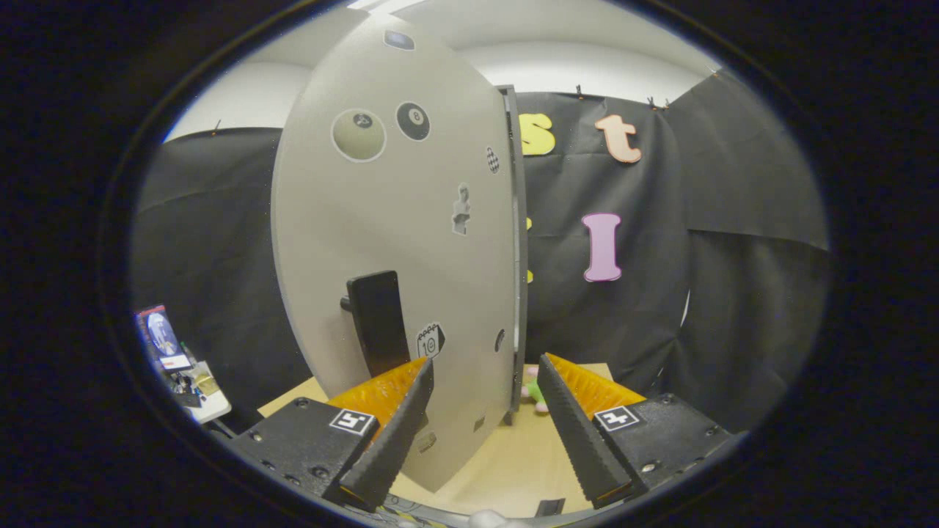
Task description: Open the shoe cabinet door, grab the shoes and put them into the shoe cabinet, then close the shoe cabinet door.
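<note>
The grey shoe cabinet door (396, 220), dotted with stickers, stands close in front of me, and I see it at a slant. Its black handle (378, 323) sticks out low on the door, just beyond my left finger (400, 425). The door's right edge meets the cabinet's thin side (519, 257); I cannot tell how far it is swung. My gripper (486, 363) is open, with the door's lower part showing between the fingers and nothing held. A small pink and green object (538, 392), possibly a shoe, peeks out past the door's edge near my right finger (579, 433).
The cabinet stands on a light wooden tabletop (513, 455). Off to the left a small white side table (192, 385) carries cluttered items. Black cloth (733, 293) hangs behind and to the right.
</note>
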`<move>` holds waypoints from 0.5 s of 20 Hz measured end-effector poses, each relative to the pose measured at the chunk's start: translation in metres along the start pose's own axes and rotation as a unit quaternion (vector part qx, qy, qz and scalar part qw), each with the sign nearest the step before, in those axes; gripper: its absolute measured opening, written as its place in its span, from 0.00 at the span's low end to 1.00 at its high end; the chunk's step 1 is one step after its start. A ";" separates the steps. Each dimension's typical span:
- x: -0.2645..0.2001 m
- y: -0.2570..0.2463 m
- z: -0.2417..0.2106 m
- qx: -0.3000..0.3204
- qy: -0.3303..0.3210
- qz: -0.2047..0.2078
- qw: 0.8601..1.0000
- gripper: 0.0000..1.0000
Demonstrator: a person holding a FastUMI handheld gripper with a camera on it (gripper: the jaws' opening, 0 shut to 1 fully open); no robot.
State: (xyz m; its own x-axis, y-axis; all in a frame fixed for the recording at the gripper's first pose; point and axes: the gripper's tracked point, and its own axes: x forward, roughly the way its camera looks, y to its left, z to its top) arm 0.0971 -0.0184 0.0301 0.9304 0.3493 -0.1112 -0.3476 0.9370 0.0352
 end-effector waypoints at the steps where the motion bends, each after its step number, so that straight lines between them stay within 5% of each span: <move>1: 0.005 0.007 0.001 0.002 -0.002 -0.001 1.000 0.95; 10: 0.046 0.095 0.008 -0.013 -0.014 0.028 0.999 0.95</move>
State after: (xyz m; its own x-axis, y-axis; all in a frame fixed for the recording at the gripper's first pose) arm 0.1077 0.0867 0.0362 0.9124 0.4009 -0.0824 -0.4011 0.9159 0.0145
